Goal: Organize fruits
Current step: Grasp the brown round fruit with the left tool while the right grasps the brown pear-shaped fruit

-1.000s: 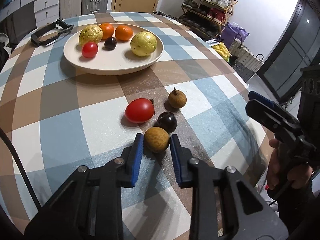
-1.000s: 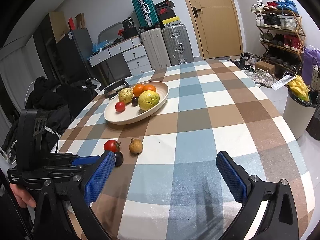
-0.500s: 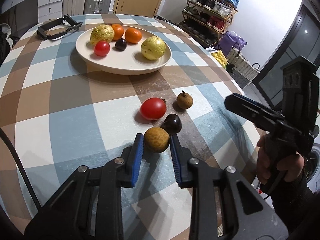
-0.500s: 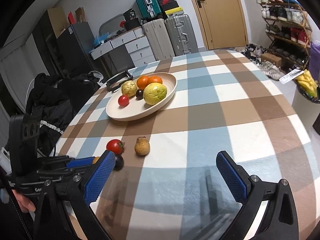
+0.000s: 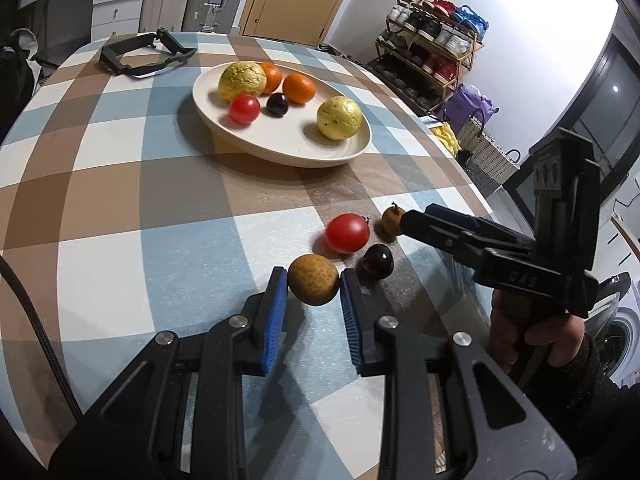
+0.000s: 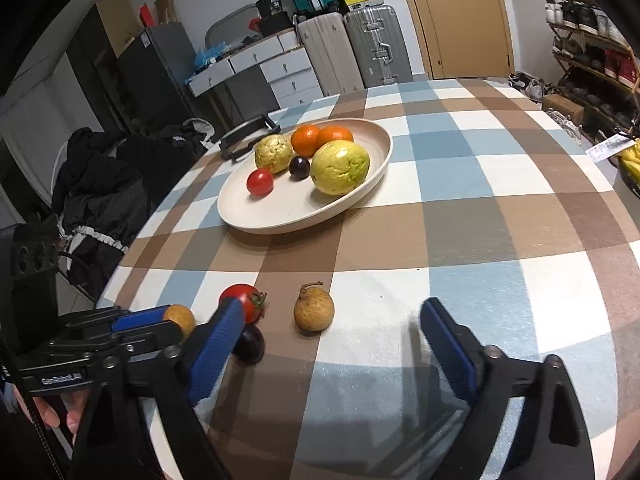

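Observation:
My left gripper point(image 5: 313, 277) is shut on a round brown fruit point(image 5: 313, 292), just above the checked tablecloth. A red tomato point(image 5: 347, 233) and a dark plum point(image 5: 376, 261) lie right behind it. My right gripper point(image 6: 330, 312) hangs low over the table with its jaws closing. A brown fruit with a stem point(image 6: 314, 312) sits between its fingertips, and neither pad touches it. The cream plate point(image 6: 288, 208) further back holds two yellow fruits, two oranges, a small tomato and a dark fruit. In the right wrist view the left gripper point(image 6: 152, 320) shows at the left edge.
A black strap-like frame point(image 5: 140, 54) lies on the table beyond the plate. The table's round edge drops off close on the right in the left wrist view. A chair piled with dark clothes point(image 6: 100, 184) stands beside the table; suitcases and a shoe rack line the walls.
The left gripper has carried the brown fruit slightly left, away from the dark plum. The right gripper has come in around the stemmed fruit, and its jaws have narrowed.

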`<action>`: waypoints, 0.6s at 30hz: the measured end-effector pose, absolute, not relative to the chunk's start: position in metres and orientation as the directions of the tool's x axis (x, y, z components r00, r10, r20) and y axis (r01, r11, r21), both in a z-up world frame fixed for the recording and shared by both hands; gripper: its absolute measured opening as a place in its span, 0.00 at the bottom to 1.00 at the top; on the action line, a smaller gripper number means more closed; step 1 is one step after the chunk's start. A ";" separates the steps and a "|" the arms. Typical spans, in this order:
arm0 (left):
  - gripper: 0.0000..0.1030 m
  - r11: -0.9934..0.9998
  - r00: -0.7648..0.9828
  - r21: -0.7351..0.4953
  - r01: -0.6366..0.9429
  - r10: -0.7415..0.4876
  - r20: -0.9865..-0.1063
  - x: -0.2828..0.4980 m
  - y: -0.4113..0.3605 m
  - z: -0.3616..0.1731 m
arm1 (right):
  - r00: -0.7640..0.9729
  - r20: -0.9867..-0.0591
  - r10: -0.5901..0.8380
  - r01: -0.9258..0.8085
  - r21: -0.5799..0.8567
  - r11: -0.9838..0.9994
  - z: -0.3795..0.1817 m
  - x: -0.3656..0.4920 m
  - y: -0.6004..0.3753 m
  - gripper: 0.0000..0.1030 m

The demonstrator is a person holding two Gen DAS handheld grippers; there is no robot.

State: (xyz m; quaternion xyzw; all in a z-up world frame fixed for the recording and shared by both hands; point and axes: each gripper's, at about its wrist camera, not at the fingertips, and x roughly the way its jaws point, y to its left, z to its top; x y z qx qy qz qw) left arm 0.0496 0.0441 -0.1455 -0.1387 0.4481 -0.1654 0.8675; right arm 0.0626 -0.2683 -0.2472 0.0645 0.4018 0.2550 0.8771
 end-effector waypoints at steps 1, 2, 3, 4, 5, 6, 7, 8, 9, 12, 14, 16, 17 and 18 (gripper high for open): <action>0.23 0.907 0.545 -0.391 0.157 -0.409 -0.732 0.050 0.046 -0.146 | 0.541 -0.676 0.500 -0.397 0.319 0.861 -0.248 0.064 -0.266 0.81; 0.23 0.907 0.547 -0.394 0.148 -0.407 -0.732 0.050 0.048 -0.146 | 0.539 -0.679 0.499 -0.396 0.319 0.861 -0.249 0.065 -0.265 0.80; 0.24 0.906 0.549 -0.399 0.143 -0.408 -0.730 0.050 0.051 -0.146 | 0.536 -0.680 0.501 -0.396 0.322 0.860 -0.250 0.066 -0.264 0.80; 0.24 0.905 0.551 -0.401 0.140 -0.408 -0.728 0.050 0.052 -0.146 | 0.529 -0.677 0.511 -0.400 0.332 0.854 -0.250 0.067 -0.263 0.79; 0.24 0.906 0.554 -0.400 0.136 -0.405 -0.728 0.051 0.054 -0.145 | 0.523 -0.672 0.524 -0.405 0.345 0.847 -0.250 0.068 -0.263 0.76; 0.24 0.907 0.556 -0.399 0.134 -0.402 -0.727 0.051 0.055 -0.145 | 0.522 -0.671 0.527 -0.407 0.348 0.845 -0.250 0.068 -0.262 0.73; 0.24 0.908 0.559 -0.399 0.131 -0.400 -0.727 0.051 0.056 -0.144 | 0.521 -0.673 0.525 -0.408 0.344 0.846 -0.250 0.068 -0.261 0.71; 0.24 0.908 0.560 -0.398 0.129 -0.398 -0.727 0.052 0.057 -0.143 | 0.516 -0.678 0.524 -0.411 0.341 0.846 -0.251 0.069 -0.260 0.67; 0.24 0.909 0.561 -0.397 0.125 -0.395 -0.727 0.051 0.058 -0.143 | 0.512 -0.681 0.524 -0.413 0.339 0.845 -0.252 0.070 -0.258 0.60; 0.24 0.910 0.568 -0.398 0.113 -0.388 -0.726 0.053 0.062 -0.141 | 0.507 -0.687 0.521 -0.416 0.334 0.846 -0.253 0.070 -0.256 0.47; 0.24 0.911 0.573 -0.398 0.107 -0.383 -0.724 0.054 0.064 -0.140 | 0.510 -0.680 0.527 -0.423 0.335 0.842 -0.252 0.069 -0.256 0.36; 0.24 0.913 0.578 -0.394 0.105 -0.378 -0.723 0.056 0.065 -0.138 | 0.512 -0.676 0.530 -0.428 0.334 0.840 -0.251 0.068 -0.256 0.27; 0.24 0.914 0.580 -0.393 0.105 -0.377 -0.722 0.057 0.065 -0.136 | 0.510 -0.674 0.535 -0.433 0.336 0.836 -0.251 0.068 -0.256 0.23; 0.24 0.914 0.584 -0.391 0.106 -0.375 -0.720 0.058 0.065 -0.135 | 0.508 -0.672 0.538 -0.436 0.338 0.834 -0.251 0.068 -0.256 0.23</action>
